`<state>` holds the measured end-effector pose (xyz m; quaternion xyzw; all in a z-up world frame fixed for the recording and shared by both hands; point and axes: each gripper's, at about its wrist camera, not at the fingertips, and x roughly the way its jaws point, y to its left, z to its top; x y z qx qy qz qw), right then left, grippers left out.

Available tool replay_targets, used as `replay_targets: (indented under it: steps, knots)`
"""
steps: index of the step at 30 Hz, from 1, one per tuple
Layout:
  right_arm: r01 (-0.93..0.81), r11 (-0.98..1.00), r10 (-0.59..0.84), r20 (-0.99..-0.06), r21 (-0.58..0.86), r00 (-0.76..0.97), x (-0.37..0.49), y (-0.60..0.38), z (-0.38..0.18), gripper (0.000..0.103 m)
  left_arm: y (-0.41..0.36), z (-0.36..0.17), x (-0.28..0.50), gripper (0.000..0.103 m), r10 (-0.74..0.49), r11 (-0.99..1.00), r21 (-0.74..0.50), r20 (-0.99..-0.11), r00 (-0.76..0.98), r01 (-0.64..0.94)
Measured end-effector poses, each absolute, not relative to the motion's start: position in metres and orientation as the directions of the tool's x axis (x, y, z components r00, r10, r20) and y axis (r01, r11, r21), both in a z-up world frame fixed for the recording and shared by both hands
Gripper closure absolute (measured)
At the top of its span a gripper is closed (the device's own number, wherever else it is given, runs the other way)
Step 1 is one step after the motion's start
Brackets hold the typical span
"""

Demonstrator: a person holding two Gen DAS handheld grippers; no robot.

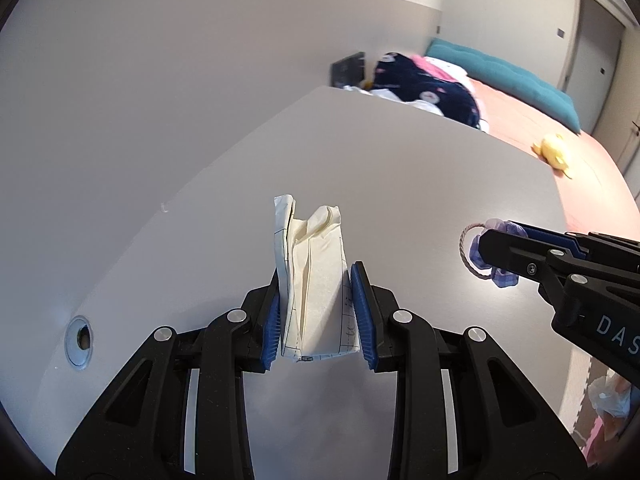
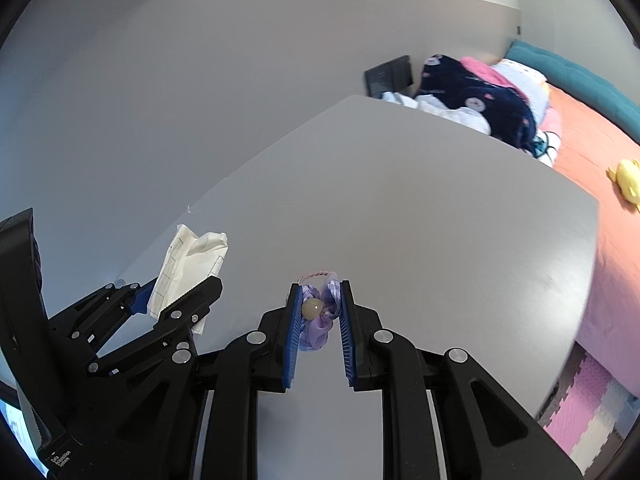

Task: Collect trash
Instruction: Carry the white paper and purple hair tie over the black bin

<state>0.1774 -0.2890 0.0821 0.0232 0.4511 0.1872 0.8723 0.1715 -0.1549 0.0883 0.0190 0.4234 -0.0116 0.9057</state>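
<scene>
A crumpled piece of cream paper (image 1: 314,276) with printed lines sits between the blue pads of my left gripper (image 1: 318,276), which is shut on it just above the grey table (image 1: 400,168). The paper also shows in the right wrist view (image 2: 188,272), with the left gripper (image 2: 176,292) around it. My right gripper (image 2: 319,292) is shut on a purple hair tie with a pale bead (image 2: 316,312) and a thin loop. From the left wrist view the right gripper (image 1: 492,252) comes in from the right with the hair tie (image 1: 478,248) at its tip.
A round metal cable hole (image 1: 80,340) sits in the table at the left. A grey wall runs along the table's left side. Beyond the far edge lies a bed (image 2: 580,152) with a dark blanket (image 2: 480,104) and a yellow toy (image 2: 628,178). Foam floor mats (image 2: 592,408) lie at lower right.
</scene>
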Motion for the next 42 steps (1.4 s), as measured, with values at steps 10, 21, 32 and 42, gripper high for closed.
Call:
replay_targets:
  steps: [10, 21, 32, 42]
  knots:
    - [-0.247, 0.946, 0.315, -0.762, 0.208, 0.566, 0.138, -0.348, 0.090, 0.083, -0.211, 0.098, 0.147, 0.071, -0.044, 0.992, 0.044, -0.759, 0.650, 0.118]
    - [-0.161, 0.961, 0.275, -0.752, 0.223, 0.599, 0.097, -0.418, 0.086, 0.083, -0.276, 0.085, 0.127, 0.071, -0.103, 0.974, 0.050, -0.768, 0.632, 0.219]
    - [-0.020, 0.974, 0.187, -0.757, 0.224, 0.626, 0.060, -0.505, 0.077, 0.083, -0.359, 0.076, 0.106, 0.071, -0.189, 0.930, 0.054, -0.778, 0.599, 0.364]
    - [0.113, 0.967, 0.111, -0.773, 0.230, 0.625, 0.029, -0.583, 0.059, 0.083, -0.435, 0.063, 0.089, 0.069, -0.250, 0.865, 0.070, -0.799, 0.547, 0.497]
